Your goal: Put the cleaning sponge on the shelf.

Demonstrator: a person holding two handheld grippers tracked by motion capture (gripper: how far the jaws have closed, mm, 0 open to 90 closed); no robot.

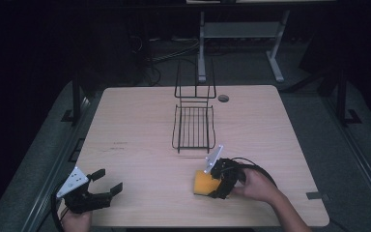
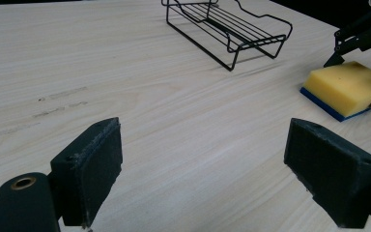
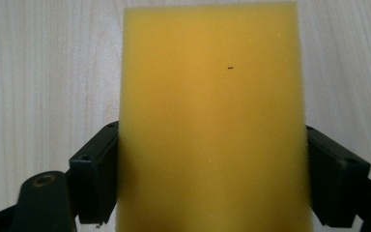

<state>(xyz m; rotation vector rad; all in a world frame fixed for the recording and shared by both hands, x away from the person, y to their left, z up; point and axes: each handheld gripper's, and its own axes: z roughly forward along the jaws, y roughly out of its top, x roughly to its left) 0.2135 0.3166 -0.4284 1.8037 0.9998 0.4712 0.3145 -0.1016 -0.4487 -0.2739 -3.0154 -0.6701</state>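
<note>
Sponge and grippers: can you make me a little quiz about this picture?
1. True or false: the left gripper holds the sponge.
2. Which layer of the sponge touches the table: A) yellow, B) blue?
3. What black thing stands farther back on the table?

Key: 1. False; its jaws are open with nothing between them, and the right gripper has its jaws at the sponge's sides. 2. B. 3. The wire rack.

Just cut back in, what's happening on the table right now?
The person's right claw has its jaws on either side of a yellow sponge with a blue underside, near the table's front edge. The left claw sits open at the front left, holding nothing. A black wire rack stands farther back, with nothing in it.
</note>
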